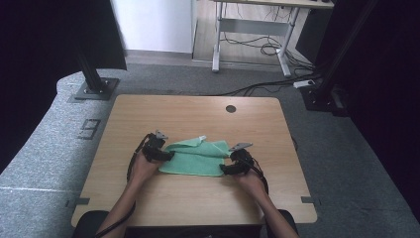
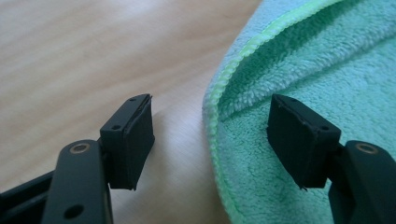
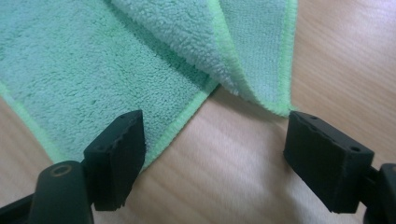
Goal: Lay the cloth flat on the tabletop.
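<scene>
- Green cloth — a fleecy microfibre towel with a stitched lighter-green hem, lying partly folded near the middle of the wooden table, slightly toward the person's side. A small white tag shows at its far edge.
- Left gripper — held in the person's left hand at the cloth's left end. In the left gripper view its jaws stand wide apart and grip nothing; one pad is over bare wood, the other pad over the pile of the cloth, so the hemmed edge runs between them.
- Fold at the left end — in the left gripper view an upper layer of the cloth arches over a lower one, leaving a shadowed pocket under the hem.
- Right gripper — held in the person's right hand at the cloth's right end, near its front corner. In the right gripper view the jaws are likewise spread and empty; one pad sits at the edge of the flat lower layer of the cloth, the other pad over bare wood just beside a folded flap.
- Table surface — light wood grain, with a round dark cable hole near the far edge, well apart from the cloth.
- Surroundings — grey carpet around the table.
</scene>
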Demonstrator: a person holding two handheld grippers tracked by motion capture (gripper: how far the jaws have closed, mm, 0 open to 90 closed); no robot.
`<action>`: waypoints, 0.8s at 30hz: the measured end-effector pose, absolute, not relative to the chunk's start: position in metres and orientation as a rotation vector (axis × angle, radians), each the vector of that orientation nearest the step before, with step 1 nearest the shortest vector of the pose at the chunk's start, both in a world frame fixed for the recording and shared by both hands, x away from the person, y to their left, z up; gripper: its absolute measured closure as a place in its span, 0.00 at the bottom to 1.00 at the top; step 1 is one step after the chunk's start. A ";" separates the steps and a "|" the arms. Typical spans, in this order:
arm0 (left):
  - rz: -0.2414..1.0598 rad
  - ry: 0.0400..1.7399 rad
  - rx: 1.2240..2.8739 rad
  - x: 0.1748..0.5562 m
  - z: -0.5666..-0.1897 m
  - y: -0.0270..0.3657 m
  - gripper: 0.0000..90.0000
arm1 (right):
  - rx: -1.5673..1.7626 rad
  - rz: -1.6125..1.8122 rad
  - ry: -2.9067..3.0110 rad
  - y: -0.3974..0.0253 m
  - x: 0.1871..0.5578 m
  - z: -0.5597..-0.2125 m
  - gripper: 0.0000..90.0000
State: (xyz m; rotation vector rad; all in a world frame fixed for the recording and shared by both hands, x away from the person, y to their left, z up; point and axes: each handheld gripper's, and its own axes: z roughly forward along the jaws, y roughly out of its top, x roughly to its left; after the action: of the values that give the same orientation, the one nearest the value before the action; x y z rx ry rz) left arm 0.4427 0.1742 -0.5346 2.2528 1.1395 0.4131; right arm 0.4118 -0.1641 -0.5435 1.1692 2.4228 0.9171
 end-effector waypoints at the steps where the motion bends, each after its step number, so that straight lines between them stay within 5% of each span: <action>1: 0.375 1.118 2.264 0.435 -0.534 0.173 0.36 | 1.171 0.916 2.425 -0.167 0.408 -0.543 0.22; 16: 0.335 0.894 2.337 0.446 -0.509 0.130 0.49 | 1.157 0.931 2.423 -0.180 0.390 -0.545 0.21; 24: 0.346 0.918 2.383 0.469 -0.519 0.115 0.91 | 1.152 0.944 2.415 -0.181 0.389 -0.546 0.21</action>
State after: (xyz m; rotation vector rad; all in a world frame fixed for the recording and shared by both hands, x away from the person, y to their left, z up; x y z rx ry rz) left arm 0.4692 0.1153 -0.5190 2.3832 0.9185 0.3465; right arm 0.3894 -0.1813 -0.5460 1.1520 2.4155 0.9444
